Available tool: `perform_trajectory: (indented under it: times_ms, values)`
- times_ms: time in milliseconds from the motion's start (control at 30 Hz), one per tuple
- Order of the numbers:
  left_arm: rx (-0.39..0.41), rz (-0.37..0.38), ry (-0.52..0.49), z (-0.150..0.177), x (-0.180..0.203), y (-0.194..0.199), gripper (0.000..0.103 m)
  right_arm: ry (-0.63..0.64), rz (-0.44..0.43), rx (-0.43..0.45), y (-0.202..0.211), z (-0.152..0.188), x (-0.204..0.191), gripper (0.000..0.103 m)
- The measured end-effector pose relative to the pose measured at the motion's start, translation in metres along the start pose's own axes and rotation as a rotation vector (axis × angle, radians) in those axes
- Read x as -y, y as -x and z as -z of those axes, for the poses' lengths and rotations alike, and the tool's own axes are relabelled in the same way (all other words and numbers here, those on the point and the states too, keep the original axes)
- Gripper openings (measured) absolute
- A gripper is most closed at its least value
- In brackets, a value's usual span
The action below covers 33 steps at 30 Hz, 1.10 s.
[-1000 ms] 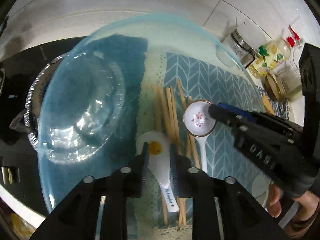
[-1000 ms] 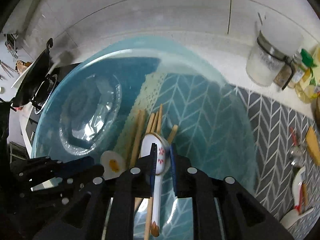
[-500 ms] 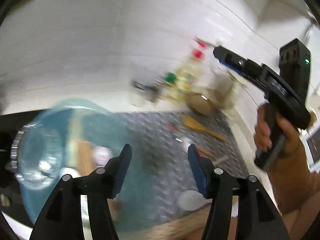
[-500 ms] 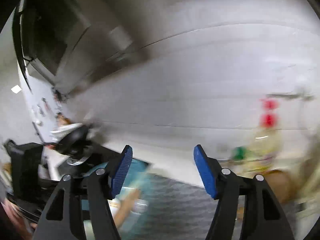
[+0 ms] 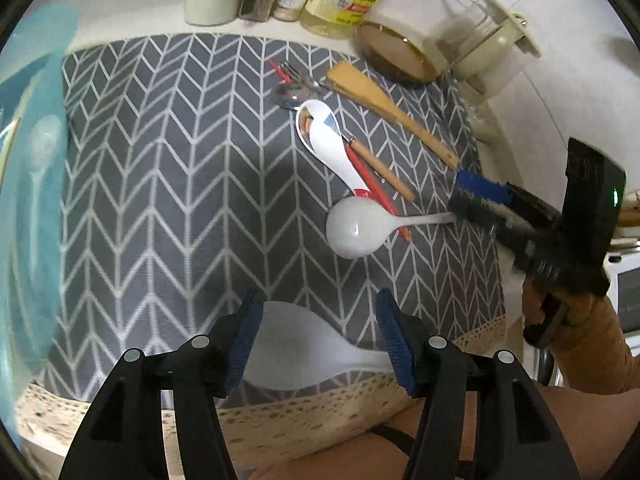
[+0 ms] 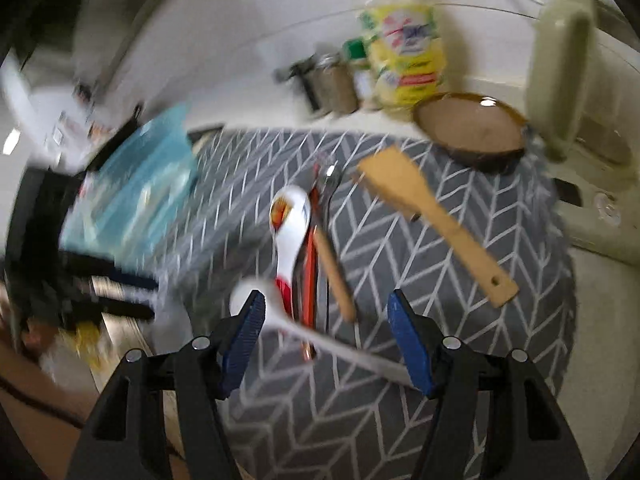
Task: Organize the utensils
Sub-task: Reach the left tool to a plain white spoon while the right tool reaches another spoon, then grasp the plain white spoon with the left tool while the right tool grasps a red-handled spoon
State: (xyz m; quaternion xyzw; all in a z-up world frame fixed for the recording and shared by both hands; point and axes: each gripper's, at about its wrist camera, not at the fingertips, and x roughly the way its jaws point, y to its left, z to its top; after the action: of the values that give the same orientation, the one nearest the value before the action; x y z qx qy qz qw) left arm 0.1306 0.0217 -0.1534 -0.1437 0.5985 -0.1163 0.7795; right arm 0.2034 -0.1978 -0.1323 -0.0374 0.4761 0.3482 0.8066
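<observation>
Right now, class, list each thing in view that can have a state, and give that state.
left gripper: open, straddling white spoon
right gripper: open, empty
round white ladle: lying flat on grey mat
wooden spatula: lying flat
dish soap bottle: upright, capped

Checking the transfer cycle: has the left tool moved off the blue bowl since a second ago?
Yes. The left tool has swung right, off the blue bowl now at the frame's left edge, onto the grey chevron mat, open over a white spoon.
</observation>
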Motion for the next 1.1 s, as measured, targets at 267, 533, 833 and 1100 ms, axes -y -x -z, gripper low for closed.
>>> perform_trajectory:
  times_ms: [267, 533, 833, 1100]
  values:
    - [-0.011, 0.029, 0.004, 0.000, 0.017, -0.008, 0.059, 0.222, 0.035, -0.093, -0.012, 0.023, -0.004, 0.062]
    - [-0.060, 0.224, 0.053, -0.010, 0.029, -0.043, 0.058, 0.069, -0.155, -0.182, -0.004, 0.052, -0.012, 0.062]
    - [-0.042, 0.234, 0.170, -0.040, 0.024, -0.072, 0.058, 0.015, -0.347, -0.214, -0.002, 0.078, -0.042, 0.062]
    - [-0.003, -0.112, -0.097, -0.050, 0.077, -0.081, 0.034, -0.074, -0.265, -0.128, 0.015, 0.075, -0.024, 0.062]
